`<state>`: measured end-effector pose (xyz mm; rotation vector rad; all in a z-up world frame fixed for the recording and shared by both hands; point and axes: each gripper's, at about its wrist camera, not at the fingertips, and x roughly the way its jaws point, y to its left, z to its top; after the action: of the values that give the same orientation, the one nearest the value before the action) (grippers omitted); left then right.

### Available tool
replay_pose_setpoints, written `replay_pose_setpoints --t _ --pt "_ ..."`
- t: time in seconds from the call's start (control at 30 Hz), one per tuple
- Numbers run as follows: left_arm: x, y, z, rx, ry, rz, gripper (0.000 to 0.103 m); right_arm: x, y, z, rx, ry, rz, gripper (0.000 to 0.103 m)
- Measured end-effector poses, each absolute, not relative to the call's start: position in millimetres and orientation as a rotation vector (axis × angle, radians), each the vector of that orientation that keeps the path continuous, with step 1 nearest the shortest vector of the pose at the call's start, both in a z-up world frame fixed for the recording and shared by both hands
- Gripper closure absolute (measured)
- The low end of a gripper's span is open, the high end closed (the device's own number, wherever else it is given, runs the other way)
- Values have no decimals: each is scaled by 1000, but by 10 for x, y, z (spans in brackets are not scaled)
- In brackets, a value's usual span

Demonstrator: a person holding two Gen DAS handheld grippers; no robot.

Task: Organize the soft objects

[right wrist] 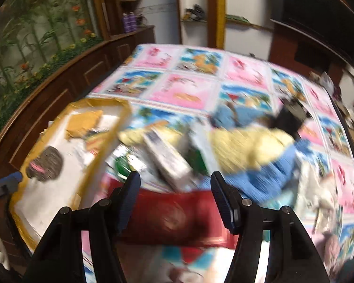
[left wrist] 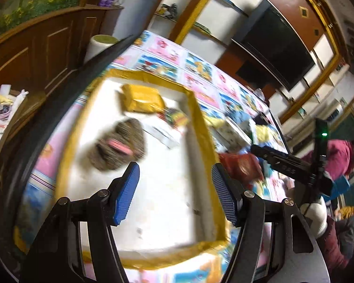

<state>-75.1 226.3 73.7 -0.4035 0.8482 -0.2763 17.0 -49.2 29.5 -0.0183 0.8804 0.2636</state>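
Both grippers stand partly open and hold nothing: the left gripper hangs over the bare white floor of the yellow-taped box, and the right gripper hovers above a red pouch lying near the table's front edge, just right of the box. Sorting looks to be underway rather than finished, I judge. Inside the box, toward its far end, lie one yellow packet, one grey-brown furry item with a pink band, one white flat pack and one small multicoloured wrapper, so four things are in. Outside, on the cartoon-print tablecloth, a loose heap remains toward the middle: one yellow cloth, one blue cloth, one white carton, something green beside it, a pale blue piece and a dark item farther back. Blur keeps that count rough; at least seven pieces, the pouch included, are left out.
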Motion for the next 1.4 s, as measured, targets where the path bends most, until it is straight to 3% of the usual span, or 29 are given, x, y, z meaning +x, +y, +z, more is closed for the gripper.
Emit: replay_pose_setpoints --t 0.47,0.7,1.0,1.4 --pt "-1071 1582 708 -344 903 -383 39 493 -297 -86 -102 1006 303 41" --pt "-1179 1315 799 -272 868 -456 39 13 -576 -159 -8 1142 339 41" --pt "-1393 702 753 -171 926 -650 39 -689 -1080 -186 64 1123 262 38" --pt "-1379 164 234 -217 1193 -688 39 -820 -1818 -256 529 1127 466 38"
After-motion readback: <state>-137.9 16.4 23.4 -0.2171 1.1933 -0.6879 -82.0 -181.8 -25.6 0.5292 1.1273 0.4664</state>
